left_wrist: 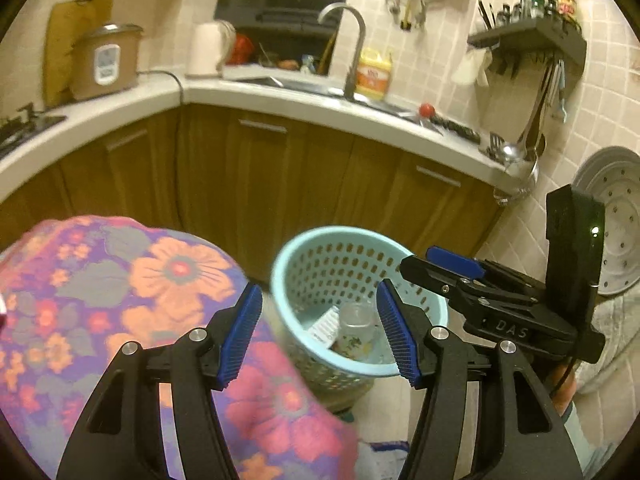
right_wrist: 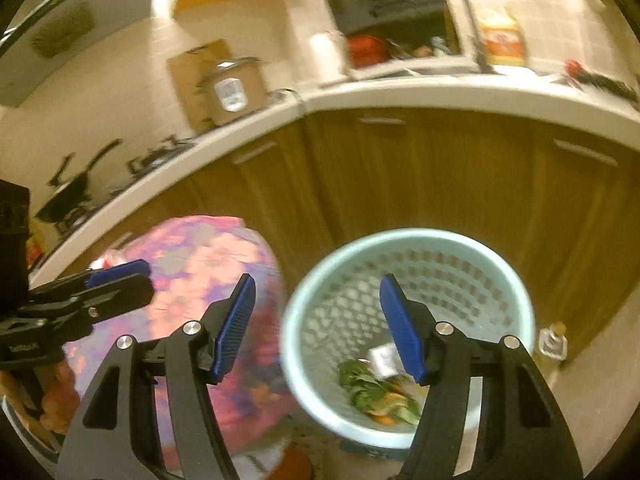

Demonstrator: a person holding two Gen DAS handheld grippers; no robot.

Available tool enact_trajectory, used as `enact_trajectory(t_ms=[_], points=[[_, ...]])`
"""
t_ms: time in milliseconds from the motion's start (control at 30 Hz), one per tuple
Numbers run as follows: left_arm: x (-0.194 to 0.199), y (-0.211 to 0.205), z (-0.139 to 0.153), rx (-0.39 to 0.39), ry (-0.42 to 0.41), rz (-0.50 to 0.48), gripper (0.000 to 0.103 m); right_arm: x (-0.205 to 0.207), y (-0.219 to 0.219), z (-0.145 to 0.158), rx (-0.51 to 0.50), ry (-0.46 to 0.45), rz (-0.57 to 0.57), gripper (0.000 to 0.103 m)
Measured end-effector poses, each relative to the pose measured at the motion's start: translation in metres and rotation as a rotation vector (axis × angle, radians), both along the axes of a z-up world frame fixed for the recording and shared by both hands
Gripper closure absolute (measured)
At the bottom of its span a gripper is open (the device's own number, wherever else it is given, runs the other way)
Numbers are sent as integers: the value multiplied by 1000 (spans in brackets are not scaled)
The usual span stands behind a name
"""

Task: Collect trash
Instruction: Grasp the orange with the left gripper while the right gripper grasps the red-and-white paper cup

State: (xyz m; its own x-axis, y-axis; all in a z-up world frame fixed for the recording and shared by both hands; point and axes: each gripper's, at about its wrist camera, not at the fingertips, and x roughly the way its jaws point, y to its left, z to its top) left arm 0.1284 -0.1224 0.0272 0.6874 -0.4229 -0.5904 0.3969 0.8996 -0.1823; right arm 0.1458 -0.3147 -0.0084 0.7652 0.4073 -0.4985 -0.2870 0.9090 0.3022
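A light blue perforated trash basket point(left_wrist: 344, 256) stands on the floor before the wooden cabinets; it also shows in the right wrist view point(right_wrist: 412, 240). Inside lie a clear glass jar point(left_wrist: 357, 318), a white paper scrap point(left_wrist: 326, 326) point(right_wrist: 383, 357) and green vegetable scraps point(right_wrist: 376, 396). My left gripper point(left_wrist: 318, 334) is open and empty above the basket's near rim. My right gripper point(right_wrist: 318, 328) is open and empty over the basket's left rim. It also shows in the left wrist view point(left_wrist: 444, 264), beside the basket; the left one shows at the left of the right wrist view point(right_wrist: 116, 276).
A table under a flowered cloth point(left_wrist: 120, 300) point(right_wrist: 208, 280) stands left of the basket. A small glass bottle point(right_wrist: 554, 342) stands on the floor right of the basket. The white counter point(left_wrist: 280, 98) holds a rice cooker point(left_wrist: 106, 62), sink and faucet point(left_wrist: 352, 40).
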Motion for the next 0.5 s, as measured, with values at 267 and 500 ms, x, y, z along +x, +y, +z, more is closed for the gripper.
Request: enact_trajectory(t_ms=[267, 500], points=[[-36, 70, 33, -14, -86, 122, 44, -5, 84, 36, -80, -90, 171, 42], [-63, 138, 48, -13, -152, 267, 43, -7, 159, 49, -139, -144, 308, 42]])
